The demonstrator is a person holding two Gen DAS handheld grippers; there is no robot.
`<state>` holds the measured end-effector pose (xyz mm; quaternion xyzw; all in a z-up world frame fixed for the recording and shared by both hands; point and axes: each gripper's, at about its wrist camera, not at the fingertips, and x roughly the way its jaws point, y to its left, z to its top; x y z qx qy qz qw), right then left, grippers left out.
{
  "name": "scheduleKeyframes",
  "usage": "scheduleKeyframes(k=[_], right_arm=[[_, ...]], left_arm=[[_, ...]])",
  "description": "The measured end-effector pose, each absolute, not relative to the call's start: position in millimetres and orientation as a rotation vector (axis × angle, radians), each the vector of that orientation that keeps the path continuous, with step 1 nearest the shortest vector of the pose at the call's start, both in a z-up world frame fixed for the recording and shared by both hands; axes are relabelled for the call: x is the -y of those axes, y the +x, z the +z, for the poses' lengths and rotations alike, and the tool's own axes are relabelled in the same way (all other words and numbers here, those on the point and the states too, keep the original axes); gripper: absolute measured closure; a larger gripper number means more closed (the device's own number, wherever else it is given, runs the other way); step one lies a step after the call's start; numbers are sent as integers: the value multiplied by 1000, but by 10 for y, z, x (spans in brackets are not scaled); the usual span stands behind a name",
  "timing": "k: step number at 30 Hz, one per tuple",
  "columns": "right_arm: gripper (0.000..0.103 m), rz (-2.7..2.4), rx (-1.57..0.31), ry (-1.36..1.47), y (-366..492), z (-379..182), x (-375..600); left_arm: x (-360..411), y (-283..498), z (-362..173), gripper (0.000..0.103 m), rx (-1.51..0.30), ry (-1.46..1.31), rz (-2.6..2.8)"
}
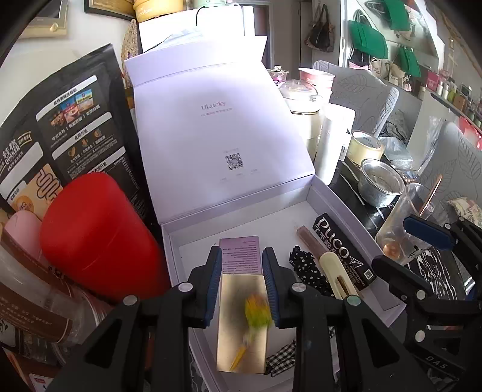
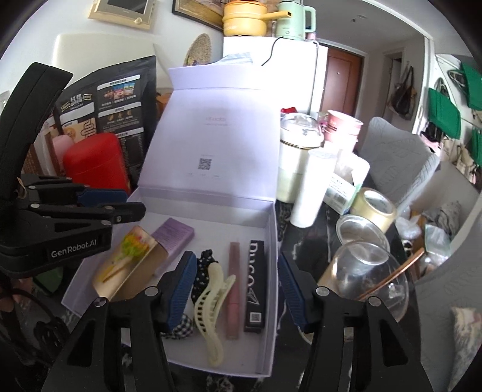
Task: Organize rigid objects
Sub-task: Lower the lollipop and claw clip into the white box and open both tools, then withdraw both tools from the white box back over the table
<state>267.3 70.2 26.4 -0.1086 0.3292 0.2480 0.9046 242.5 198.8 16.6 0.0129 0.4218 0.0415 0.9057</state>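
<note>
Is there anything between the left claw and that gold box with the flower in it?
Nothing visible. The left claw already straddles the gold box inside the white gift box; the pads sit right at its sides, though actual contact isn't clear.

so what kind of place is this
Probably a lived-in home, kitchen or dining corner: a white fridge with a yellow pot on top, handbags on wall hooks, a cluttered tabletop.

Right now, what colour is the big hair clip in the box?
Pale creamy yellow hair clip, seen best in the right wrist view.
</note>
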Motion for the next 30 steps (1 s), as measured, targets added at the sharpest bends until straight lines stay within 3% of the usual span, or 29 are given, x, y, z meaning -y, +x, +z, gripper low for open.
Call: scheduleKeyframes(k=[1,3,4,16,30], right_arm=[[47,512,-682,-221,2673,275,-690],[47,504,-678,-219,2655,303,-656],[47,500,-673,-222,2643,319,-643],[45,480,-622,-214,2427,602,-514],[26,454,-562,-191,1966,1094,-359]], left_arm=[[-1974,2424,178,64,-869,33,84],[-1941,2398,211,37,-856,38,79],[-1933,2382,233,32,-847,35,76],[-1893,2125,572,32,-805,22,96],[-1820,1544,1080,30,-718,37,128]])
